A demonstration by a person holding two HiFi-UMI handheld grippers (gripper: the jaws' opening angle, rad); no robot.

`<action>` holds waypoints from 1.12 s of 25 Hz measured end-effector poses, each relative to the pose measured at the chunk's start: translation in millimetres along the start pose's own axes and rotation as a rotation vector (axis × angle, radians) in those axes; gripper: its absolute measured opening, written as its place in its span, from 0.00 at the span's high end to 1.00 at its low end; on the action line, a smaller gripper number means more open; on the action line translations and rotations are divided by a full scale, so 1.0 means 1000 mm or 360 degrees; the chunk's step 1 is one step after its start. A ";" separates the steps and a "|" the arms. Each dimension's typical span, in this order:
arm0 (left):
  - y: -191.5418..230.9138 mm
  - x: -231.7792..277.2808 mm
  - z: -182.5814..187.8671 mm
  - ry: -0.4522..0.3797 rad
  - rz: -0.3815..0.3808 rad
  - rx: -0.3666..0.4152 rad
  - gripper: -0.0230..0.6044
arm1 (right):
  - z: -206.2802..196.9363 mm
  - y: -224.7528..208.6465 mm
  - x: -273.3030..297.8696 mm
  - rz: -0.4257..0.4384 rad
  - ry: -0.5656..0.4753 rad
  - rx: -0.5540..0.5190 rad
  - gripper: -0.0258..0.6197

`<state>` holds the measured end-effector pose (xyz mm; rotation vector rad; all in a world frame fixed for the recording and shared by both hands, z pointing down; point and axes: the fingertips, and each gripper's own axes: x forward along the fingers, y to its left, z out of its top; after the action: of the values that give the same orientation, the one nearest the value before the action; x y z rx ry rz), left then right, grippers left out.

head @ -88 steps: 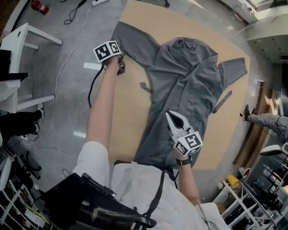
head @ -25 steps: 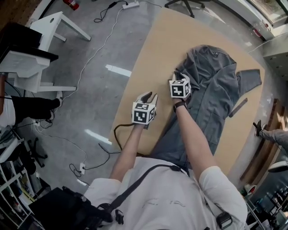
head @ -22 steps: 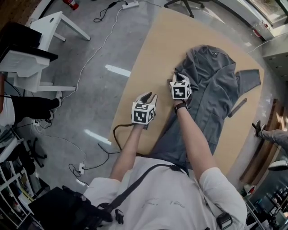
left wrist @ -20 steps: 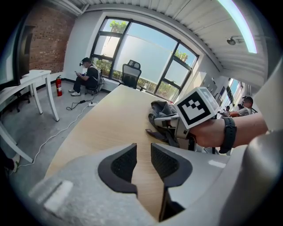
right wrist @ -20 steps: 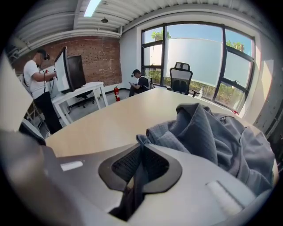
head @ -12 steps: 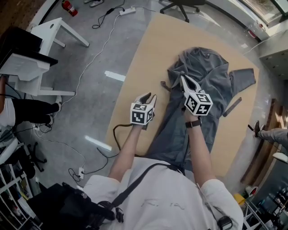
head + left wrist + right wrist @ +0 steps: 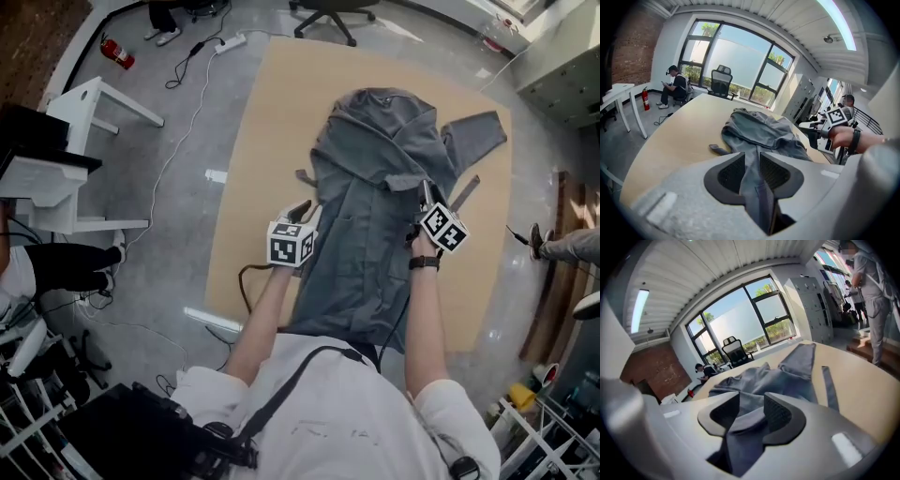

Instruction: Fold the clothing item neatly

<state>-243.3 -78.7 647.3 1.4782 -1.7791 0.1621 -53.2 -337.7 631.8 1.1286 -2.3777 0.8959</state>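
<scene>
Left gripper (image 7: 302, 208): fingers (image 7: 726, 173) pinch the garment (image 7: 366, 244) by its edge, likely anchoring it.
Right gripper (image 7: 425, 195): fingers (image 7: 780, 416) just opened, spread around a fold, likely regripping.

Bright daylight through windows (image 7: 736, 65); fisheye-warped, vignetted edges.

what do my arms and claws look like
Both pale grey: left claw, right claw, dark ribbed pads, white cube of black square markers. Black cable from the left. White short sleeves, black wristband. The right claw has just been opening, cloth between its jaws.
</scene>
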 end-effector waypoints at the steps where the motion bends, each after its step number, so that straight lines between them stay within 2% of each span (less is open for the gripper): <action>1: -0.007 0.001 -0.002 0.0010 -0.0009 0.0020 0.79 | -0.012 -0.010 -0.001 -0.0017 0.0036 -0.0018 0.72; 4: -0.018 0.002 -0.006 0.0032 -0.0016 0.0070 0.79 | -0.038 -0.019 -0.009 0.0005 0.0093 -0.0076 0.70; 7: -0.022 0.001 -0.009 0.0044 -0.0010 0.0080 0.79 | -0.047 -0.013 -0.012 0.0044 0.0128 -0.0209 0.70; 12: -0.043 -0.001 -0.011 0.0038 -0.0020 0.0120 0.79 | -0.037 0.002 -0.025 0.0177 0.0064 -0.0325 0.74; 16: -0.074 0.011 0.003 0.0000 -0.0086 0.0199 0.80 | -0.021 -0.003 -0.040 0.0264 -0.0004 -0.0366 0.78; 17: -0.085 0.017 0.007 -0.0012 -0.0107 0.0214 0.81 | -0.016 -0.010 -0.044 0.0276 -0.0012 -0.0378 0.80; 18: -0.098 0.023 0.011 -0.0021 -0.0126 0.0230 0.93 | -0.012 -0.018 -0.049 0.0285 -0.0015 -0.0391 0.83; 19: -0.110 0.030 0.013 -0.0022 -0.0144 0.0247 0.96 | -0.010 -0.029 -0.053 0.0290 -0.0013 -0.0403 0.85; 24: -0.173 0.059 0.016 0.0038 -0.0266 0.0289 0.96 | -0.006 -0.090 -0.057 0.0239 0.0079 -0.0475 0.89; 28: -0.217 0.085 0.020 0.0082 -0.0374 0.0391 0.96 | 0.012 -0.145 -0.033 0.0154 0.0138 -0.0529 0.89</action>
<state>-63.2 -222.2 606.0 1.8284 -1.5720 0.3043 80.4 -397.2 661.1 0.8359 -2.4111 0.5375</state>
